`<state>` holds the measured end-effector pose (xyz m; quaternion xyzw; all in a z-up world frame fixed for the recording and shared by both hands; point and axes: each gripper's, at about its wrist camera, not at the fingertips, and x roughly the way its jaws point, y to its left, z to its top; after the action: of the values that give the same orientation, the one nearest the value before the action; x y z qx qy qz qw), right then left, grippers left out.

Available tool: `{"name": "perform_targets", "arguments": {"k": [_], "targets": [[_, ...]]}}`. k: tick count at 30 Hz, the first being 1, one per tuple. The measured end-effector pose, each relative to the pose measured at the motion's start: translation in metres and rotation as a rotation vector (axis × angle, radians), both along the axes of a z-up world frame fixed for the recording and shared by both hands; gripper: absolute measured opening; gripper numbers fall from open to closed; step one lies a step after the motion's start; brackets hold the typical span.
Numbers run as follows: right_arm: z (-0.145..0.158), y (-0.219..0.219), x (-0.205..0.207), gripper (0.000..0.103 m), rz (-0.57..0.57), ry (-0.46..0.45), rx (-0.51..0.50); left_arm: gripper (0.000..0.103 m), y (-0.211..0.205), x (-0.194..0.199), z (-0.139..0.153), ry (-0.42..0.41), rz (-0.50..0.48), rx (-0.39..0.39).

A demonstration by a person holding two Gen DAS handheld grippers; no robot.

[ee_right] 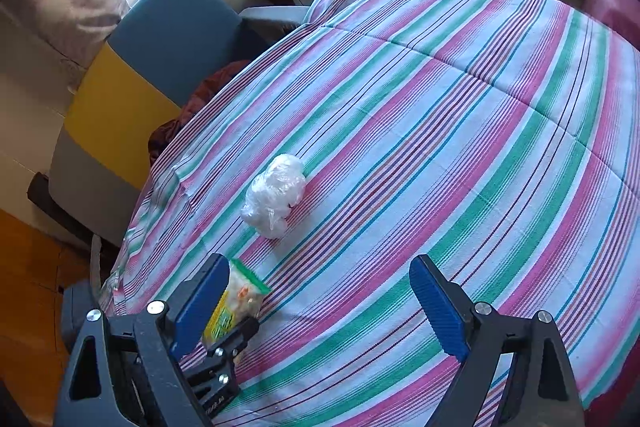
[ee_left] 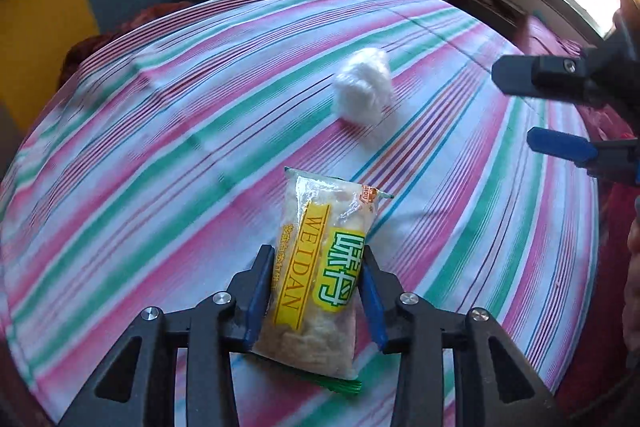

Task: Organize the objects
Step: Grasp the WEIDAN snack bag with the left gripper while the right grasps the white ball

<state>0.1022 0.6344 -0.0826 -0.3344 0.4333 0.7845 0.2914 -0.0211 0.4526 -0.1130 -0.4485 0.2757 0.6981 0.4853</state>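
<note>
While the left claw [ee_left: 316,279] grips the snack packet [ee_left: 320,263] on the striped counter [ee_left: 160,147], the right claw [ee_right: 316,307] hangs wide, empty. A crumpled white bag [ee_left: 362,85] lies well beyond, apart.

Two close, downward-tilted wrist views, both over the striped cloth [ee_left: 160,155].

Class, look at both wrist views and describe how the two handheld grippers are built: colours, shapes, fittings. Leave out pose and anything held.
Both grippers match. The left gripper and the right gripper each have a black plastic frame with triangular cut-outs, angular linkage arms and round silver pivot bolts. Each finger carries a blue pad, which looks finely ribbed in the right wrist view. No cables or sleeves are visible.
</note>
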Motion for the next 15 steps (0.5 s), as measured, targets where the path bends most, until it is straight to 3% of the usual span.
{"name": "perform_targets", "arguments": {"k": [5,15], "targets": [[-0.002,-0.003,-0.005,0.092,0.027,-0.022,0.005,0.041,-0.047,0.012,0.0,-0.004,0.148,0.035],[-0.009,-0.012,-0.016,0.092,0.077,-0.077,0.034,0.041,-0.112,0.051,0.003,0.086,0.198,0.128]]}}
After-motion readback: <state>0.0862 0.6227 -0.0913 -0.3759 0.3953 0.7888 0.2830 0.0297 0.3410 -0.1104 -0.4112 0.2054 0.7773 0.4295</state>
